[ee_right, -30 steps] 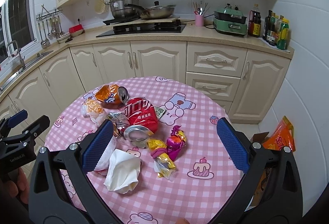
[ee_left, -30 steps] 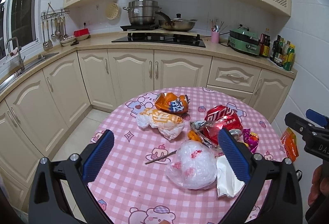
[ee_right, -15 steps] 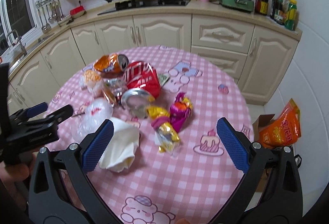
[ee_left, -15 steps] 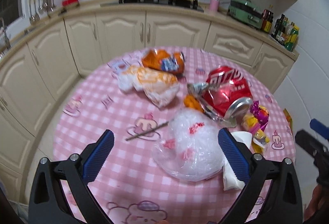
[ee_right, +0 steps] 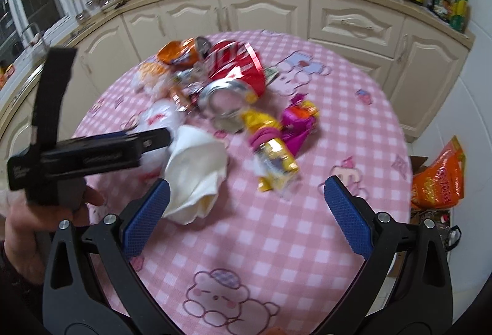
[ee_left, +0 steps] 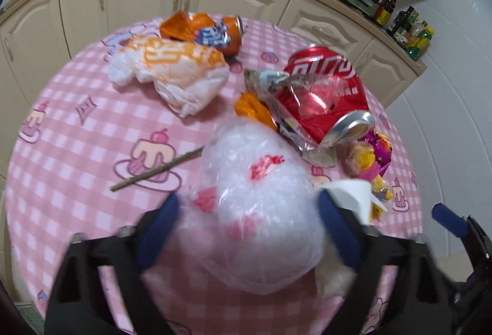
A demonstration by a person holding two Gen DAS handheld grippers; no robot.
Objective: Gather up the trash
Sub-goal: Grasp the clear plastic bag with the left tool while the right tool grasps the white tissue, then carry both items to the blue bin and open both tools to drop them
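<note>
Trash litters the pink checked table, and from the left wrist view the left gripper is right down over the clear bag. Its jaws have just been closing, and the bag sits squarely between them; both blue pads look to be at the bag's sides, though blur keeps me from saying they press in yet. The bag's bulk runs away from the gripper toward the red can, so the jaws straddle its short width — a fair line for a squeeze. A thin stick lies just left of the bag, a white tissue just right, touching the right pad.

From the right wrist view the right gripper hangs spread wide over bare cloth, nothing between its pads. The tissue lies beside its left pad, the candy wrappers a little ahead. The left gripper reaches in from the left edge, a hand under it — clearly the nearer of the two to the bag.
</note>
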